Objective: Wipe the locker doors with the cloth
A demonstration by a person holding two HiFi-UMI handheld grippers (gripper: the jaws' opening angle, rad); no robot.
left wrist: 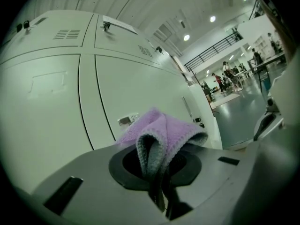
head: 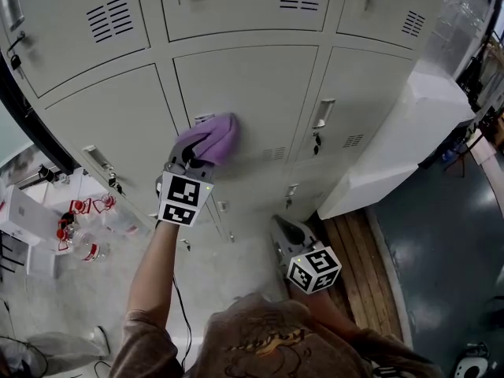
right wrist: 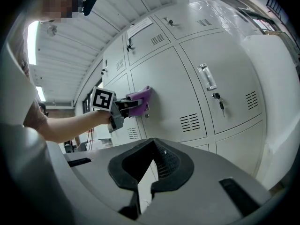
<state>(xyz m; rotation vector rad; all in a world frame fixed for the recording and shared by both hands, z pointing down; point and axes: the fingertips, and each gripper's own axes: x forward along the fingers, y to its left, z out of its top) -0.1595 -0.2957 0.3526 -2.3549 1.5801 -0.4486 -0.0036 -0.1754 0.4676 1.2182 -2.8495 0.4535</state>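
- The purple cloth (head: 214, 142) (left wrist: 161, 135) (right wrist: 138, 96) was bunched and pressed flat against the middle locker door (head: 260, 93), near that door's left edge and just beside a small label holder (head: 203, 119).
- The left claw (head: 203, 154) (left wrist: 159, 175) (right wrist: 127, 105) was clamped tight on a fold of the cloth – grey edging ran down between the jaws – with the arm stretched out towards the lockers.
- Vent slots (head: 273, 153) sat on the same door to the right of the cloth; the next door to the right carried a handle (head: 323, 114) with a key (head: 317, 142) hanging below it.
- The right claw (head: 282, 227) (right wrist: 149, 172) hung low and close to the person's body, well apart from the cloth; its jaws stood a narrow slit apart – nothing between them.
- Bottles (head: 79, 242) lay on the floor at the left, and wooden boards (head: 362, 266) ran along the right.
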